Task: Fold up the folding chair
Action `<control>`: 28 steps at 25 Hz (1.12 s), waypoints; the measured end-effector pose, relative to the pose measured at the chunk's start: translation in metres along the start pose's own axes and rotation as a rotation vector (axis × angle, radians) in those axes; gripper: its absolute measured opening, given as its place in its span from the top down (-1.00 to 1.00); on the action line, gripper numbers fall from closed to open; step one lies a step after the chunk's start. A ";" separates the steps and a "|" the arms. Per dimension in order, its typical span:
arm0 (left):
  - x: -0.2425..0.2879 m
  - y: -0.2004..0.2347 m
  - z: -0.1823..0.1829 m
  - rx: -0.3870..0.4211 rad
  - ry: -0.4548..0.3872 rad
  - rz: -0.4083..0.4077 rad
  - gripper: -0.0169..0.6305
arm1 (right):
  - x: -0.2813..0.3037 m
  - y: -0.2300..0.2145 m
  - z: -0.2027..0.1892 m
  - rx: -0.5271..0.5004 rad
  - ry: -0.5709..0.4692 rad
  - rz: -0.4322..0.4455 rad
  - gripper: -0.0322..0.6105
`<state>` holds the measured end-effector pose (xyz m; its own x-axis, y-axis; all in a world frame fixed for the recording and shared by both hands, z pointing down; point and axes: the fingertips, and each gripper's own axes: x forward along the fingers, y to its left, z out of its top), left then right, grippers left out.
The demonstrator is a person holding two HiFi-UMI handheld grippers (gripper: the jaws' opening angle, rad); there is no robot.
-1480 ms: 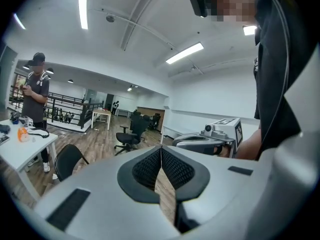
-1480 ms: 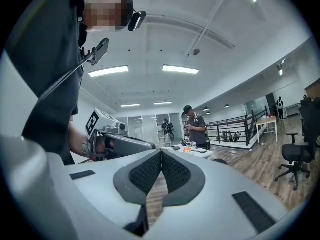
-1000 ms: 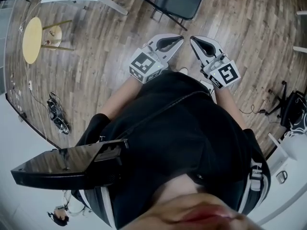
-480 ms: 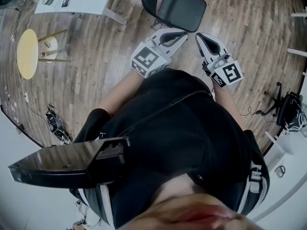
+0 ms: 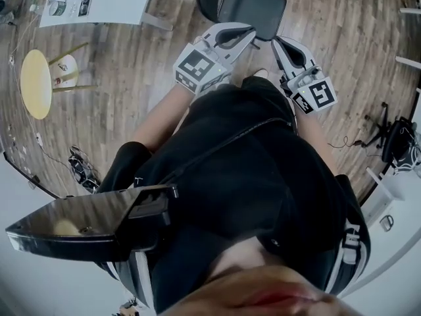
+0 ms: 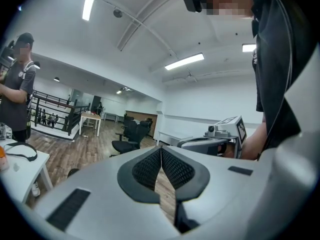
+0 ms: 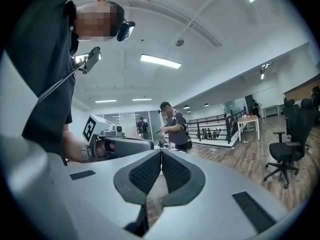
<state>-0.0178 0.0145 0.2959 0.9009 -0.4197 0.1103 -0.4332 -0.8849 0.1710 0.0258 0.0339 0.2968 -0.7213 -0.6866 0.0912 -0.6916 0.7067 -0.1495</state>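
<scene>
Chair (image 5: 253, 8): stood unfolded on floor (image 5: 131, 78), untouched.
Left gripper (image 5: 248, 37): jaws closed, empty.
Right gripper (image 5: 277, 43): jaws closed, empty.

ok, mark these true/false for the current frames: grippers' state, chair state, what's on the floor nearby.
1. The left gripper and the right gripper are both shut with nothing between the jaws. True.
2. The folding chair is already folded flat. False: it stands unfolded, with its black seat out.
3. The left gripper is clamped on the chair's seat. False: its jaws are closed on nothing.
4. A yellow round-topped stool is at the head view's left. True.
5. The floor is carpeted. False: it is wood planking.
</scene>
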 end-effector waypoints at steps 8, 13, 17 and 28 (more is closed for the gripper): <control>0.041 0.028 -0.005 -0.005 0.037 0.022 0.93 | 0.006 -0.056 -0.006 0.024 -0.001 0.011 0.86; 0.084 0.044 -0.003 -0.012 0.066 0.048 0.93 | 0.007 -0.103 -0.009 0.025 0.006 0.039 0.86; 0.124 0.058 -0.005 -0.028 0.102 0.061 0.93 | 0.008 -0.144 -0.015 0.047 0.010 0.058 0.86; 0.161 0.120 -0.025 -0.085 0.204 0.172 0.93 | 0.034 -0.228 -0.093 0.237 0.162 0.108 0.86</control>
<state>0.0748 -0.1540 0.3587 0.7936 -0.5056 0.3386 -0.5881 -0.7801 0.2135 0.1557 -0.1347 0.4256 -0.7997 -0.5602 0.2158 -0.5966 0.7013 -0.3903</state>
